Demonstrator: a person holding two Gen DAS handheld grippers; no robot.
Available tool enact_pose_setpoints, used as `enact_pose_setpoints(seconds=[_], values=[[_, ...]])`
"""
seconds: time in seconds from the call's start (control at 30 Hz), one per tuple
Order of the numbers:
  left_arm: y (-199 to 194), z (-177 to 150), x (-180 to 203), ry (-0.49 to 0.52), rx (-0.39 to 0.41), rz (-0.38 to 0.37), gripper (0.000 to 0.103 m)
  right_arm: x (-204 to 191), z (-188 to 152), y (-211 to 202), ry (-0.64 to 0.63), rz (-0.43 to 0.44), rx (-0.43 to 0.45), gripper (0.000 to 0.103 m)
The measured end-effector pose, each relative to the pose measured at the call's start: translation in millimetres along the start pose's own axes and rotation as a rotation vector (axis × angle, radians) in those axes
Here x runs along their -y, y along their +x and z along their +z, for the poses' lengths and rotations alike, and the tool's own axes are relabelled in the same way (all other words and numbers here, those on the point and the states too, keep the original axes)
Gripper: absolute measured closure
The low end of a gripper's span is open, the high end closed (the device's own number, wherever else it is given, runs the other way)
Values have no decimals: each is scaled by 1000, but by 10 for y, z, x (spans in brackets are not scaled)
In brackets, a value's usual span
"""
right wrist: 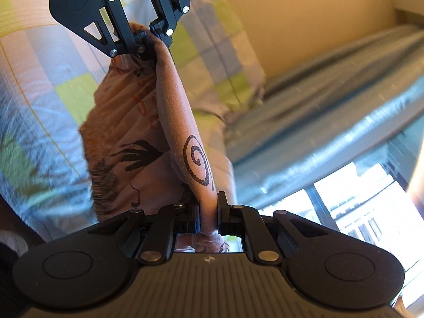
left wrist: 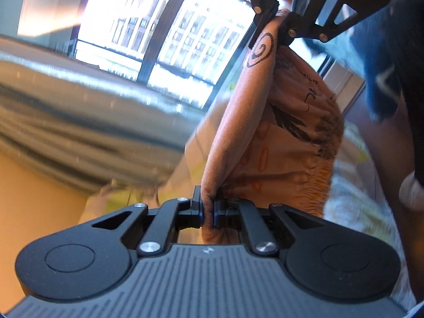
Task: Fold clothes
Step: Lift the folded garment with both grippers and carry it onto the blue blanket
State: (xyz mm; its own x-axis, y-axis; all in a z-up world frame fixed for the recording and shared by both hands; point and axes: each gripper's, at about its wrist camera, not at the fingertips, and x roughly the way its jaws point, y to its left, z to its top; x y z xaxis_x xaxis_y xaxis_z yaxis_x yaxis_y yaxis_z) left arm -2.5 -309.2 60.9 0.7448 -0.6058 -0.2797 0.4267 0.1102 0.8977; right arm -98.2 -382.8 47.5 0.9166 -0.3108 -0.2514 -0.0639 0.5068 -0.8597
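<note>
An orange garment [left wrist: 265, 137] with black spiral and feather prints hangs stretched in the air between both grippers. My left gripper [left wrist: 208, 212] is shut on one end of its folded edge. My right gripper [right wrist: 208, 218] is shut on the other end, near the black spiral [right wrist: 198, 161]. In the left wrist view the right gripper [left wrist: 275, 26] shows at the top, clamped on the cloth. In the right wrist view the left gripper [right wrist: 147, 41] shows at the top, likewise clamped. The garment's gathered waistband [left wrist: 318, 185] sags below the held edge.
A checked bedspread [right wrist: 39, 79] in green, blue and pink lies under the garment. A grey-blue curtain [left wrist: 79, 122] and a bright window [left wrist: 169, 26] stand behind. A person's blue sleeve [left wrist: 384, 53] and arm fill the right edge of the left wrist view.
</note>
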Motion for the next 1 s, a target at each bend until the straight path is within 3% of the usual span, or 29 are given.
enact_pose_setpoints(seconds=[0.27,0.47,0.53,0.63,0.7,0.73,0.8,0.87,0.93,1.0], values=[[-47,1359,248,65,303,-138,96,426,-977,-1056,105,-128,-263,94],[202,2401,663,152,501,-255,96,732,-1806,-1562,183,-180,-492,94],[343,2743,760,164,543,-267,96,870,-2053,-1608,171,-217,-549,94],[455,3198,795,132,610,-221,96,1109,-2340,-1628,132,-352,-595,94],[498,3399,803,94,650,-181,96,1216,-2463,-1657,111,-430,-605,94],[545,3426,843,85,656,-199,96,1226,-2526,-1675,117,-441,-609,93],[653,3459,995,83,646,-274,97,1074,-2707,-1648,162,-382,-636,93],[786,3387,1407,172,584,-386,96,704,-2917,-1521,179,-262,-693,94],[880,3216,1863,283,528,-439,96,348,-3101,-1410,192,-152,-744,94],[939,3104,2099,329,486,-506,94,55,-3237,-1349,204,-66,-785,95]])
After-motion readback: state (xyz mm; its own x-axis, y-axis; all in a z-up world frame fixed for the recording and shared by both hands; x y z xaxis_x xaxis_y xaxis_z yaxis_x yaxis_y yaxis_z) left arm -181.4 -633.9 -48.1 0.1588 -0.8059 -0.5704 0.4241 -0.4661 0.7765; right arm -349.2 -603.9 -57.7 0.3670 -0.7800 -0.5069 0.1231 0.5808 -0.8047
